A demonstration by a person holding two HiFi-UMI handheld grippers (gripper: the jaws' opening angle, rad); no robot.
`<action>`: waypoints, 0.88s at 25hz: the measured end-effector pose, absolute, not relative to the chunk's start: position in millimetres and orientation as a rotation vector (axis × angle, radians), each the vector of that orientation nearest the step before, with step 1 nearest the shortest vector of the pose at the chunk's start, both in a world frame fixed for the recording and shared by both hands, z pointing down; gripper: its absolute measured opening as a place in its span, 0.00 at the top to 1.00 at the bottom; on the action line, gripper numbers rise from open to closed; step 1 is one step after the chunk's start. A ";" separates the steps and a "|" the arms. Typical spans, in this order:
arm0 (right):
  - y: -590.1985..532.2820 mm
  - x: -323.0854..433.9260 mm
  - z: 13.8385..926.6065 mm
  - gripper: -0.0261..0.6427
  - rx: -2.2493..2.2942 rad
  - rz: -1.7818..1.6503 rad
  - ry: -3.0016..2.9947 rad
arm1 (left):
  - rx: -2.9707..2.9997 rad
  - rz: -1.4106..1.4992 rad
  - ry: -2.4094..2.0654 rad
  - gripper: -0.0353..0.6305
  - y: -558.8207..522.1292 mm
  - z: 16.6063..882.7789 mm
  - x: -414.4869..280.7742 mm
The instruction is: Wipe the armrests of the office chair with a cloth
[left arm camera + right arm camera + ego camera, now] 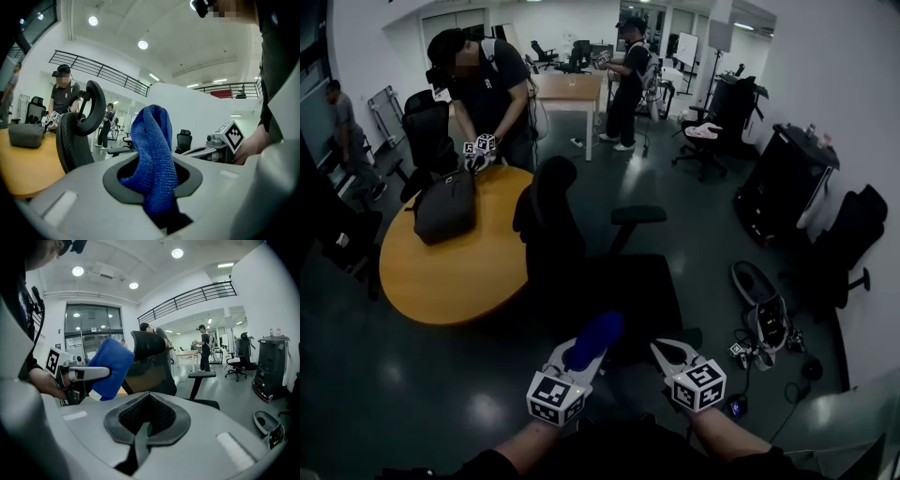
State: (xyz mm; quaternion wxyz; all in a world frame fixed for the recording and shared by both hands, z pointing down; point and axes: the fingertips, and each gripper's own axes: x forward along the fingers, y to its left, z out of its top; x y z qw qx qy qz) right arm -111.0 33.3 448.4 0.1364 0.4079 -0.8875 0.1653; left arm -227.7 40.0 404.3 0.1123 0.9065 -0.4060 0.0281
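Observation:
The black office chair (581, 253) stands just ahead of me, its back toward the round table. One armrest (637, 214) juts out on its right side; in the right gripper view the same armrest (201, 374) sits right of the chair back (150, 364). My left gripper (581, 361) is shut on a blue cloth (593, 339), which bulges up between the jaws (152, 150). Low beside it, my right gripper (667, 352) is shut with nothing in it (148, 399). Both hang in front of the seat, apart from the chair.
A round wooden table (455, 272) with a black bag (445, 206) lies left of the chair, where a person (483, 84) works with grippers. Cables and a device (764, 323) lie on the floor at right, near a black cabinet (783, 183) and other chairs (848, 234).

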 end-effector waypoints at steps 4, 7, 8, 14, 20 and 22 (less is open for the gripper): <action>47.5 -111.6 430.1 0.96 1.191 0.408 -2.619 | 2.674 0.052 -1.213 0.77 53.0 390.4 -226.6; 62.6 -108.0 414.6 0.96 1.192 0.342 -2.678 | 2.694 0.035 -1.232 0.77 68.1 377.3 -219.2; 68.4 -104.6 410.1 0.96 1.189 0.324 -2.695 | 2.697 0.033 -1.232 0.77 74.4 374.2 -214.6; 108.0 -65.2 391.4 0.96 1.179 0.327 -2.769 | 2.696 0.047 -1.141 0.77 120.7 368.0 -167.0; 145.5 -28.3 393.2 0.96 1.195 0.341 -2.811 | 2.696 0.057 -1.119 0.77 150.5 370.9 -126.8; 154.3 -16.7 394.4 0.96 1.206 0.345 -2.820 | 2.699 0.052 -1.120 0.77 158.3 369.8 -113.4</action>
